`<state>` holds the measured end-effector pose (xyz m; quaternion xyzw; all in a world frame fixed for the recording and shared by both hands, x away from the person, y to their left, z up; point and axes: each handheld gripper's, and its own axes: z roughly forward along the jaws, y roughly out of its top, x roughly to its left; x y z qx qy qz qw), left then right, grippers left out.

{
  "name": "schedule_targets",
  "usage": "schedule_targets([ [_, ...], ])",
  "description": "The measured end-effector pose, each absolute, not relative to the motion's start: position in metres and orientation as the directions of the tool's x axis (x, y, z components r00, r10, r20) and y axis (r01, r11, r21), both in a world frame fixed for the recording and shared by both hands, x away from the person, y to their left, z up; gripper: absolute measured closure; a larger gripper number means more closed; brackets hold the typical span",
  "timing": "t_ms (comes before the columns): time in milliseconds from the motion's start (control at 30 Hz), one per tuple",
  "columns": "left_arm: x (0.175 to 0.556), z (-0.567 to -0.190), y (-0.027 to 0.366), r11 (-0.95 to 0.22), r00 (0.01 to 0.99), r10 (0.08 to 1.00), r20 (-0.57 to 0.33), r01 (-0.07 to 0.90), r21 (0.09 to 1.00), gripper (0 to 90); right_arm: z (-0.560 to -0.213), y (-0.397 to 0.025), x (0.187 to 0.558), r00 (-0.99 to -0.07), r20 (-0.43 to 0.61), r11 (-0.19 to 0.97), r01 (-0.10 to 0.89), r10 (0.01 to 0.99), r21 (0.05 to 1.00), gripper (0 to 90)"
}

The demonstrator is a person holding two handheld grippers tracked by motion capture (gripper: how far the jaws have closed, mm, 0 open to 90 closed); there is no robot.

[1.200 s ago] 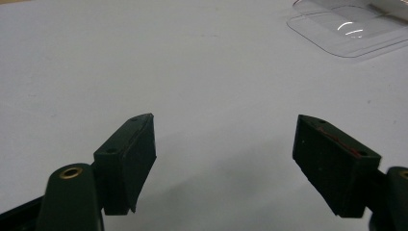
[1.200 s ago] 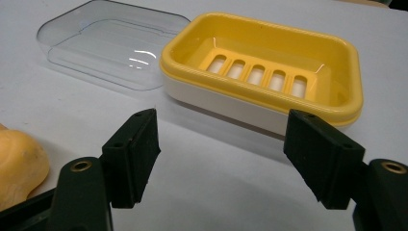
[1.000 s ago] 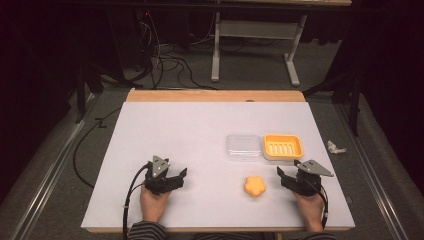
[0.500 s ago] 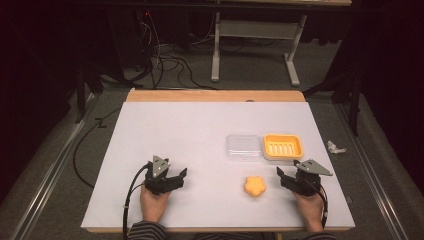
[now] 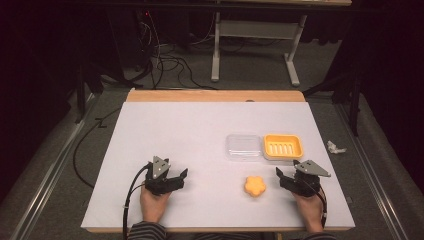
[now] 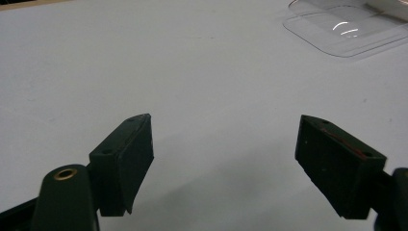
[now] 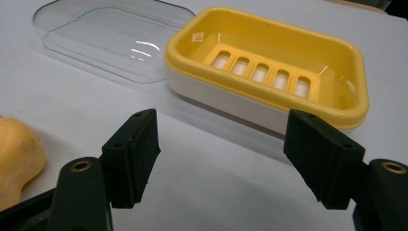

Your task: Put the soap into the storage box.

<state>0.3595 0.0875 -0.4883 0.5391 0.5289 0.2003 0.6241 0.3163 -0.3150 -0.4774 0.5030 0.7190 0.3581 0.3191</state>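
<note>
your left gripper (image 5: 176,176) rests low on the white table (image 5: 190,135) near its front edge, jaws spread wide with nothing but bare tabletop between them; in the left gripper view the two black pads (image 6: 126,161) stand well apart over the white surface. your right gripper (image 5: 283,176) sits at the front right of the table, its jaws also spread wide and holding nothing. in the right gripper view its pads (image 7: 135,154) frame the yellow soap dish (image 7: 269,72), which lies just ahead of them, apart from both.

the orange flower-shaped soap (image 5: 254,186) lies flat on the table between your two grippers, much nearer the right one and just beside it, touched by neither. in the right gripper view it shows at the left edge, beside the left-hand jaw.

beyond the soap, the soap dish stands upright with its slotted yellow insert showing. the clear plastic lid (image 5: 243,146) lies just beside the dish on its left; whether they touch, you cannot tell.
</note>
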Motion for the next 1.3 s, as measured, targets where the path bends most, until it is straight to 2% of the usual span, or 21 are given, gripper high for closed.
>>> schedule_targets([
  [167,0.36,-0.488,0.088,0.34,0.358,0.821,-0.446,0.323,0.884,21.8,-0.477,-0.314,0.318,-0.298,-0.097,0.245,0.51,0.95,0.825,26.9],
  [833,0.36,-0.488,0.087,0.345,0.357,0.818,-0.451,0.323,0.881,21.4,-0.473,-0.316,0.299,-0.374,0.048,0.166,0.519,0.926,0.839,22.4],
  [1300,0.36,-0.488,0.088,0.342,0.356,0.82,-0.449,0.324,0.882,21.4,-0.471,-0.3,0.282,-0.439,0.065,0.19,0.511,0.896,0.838,20.2],
])
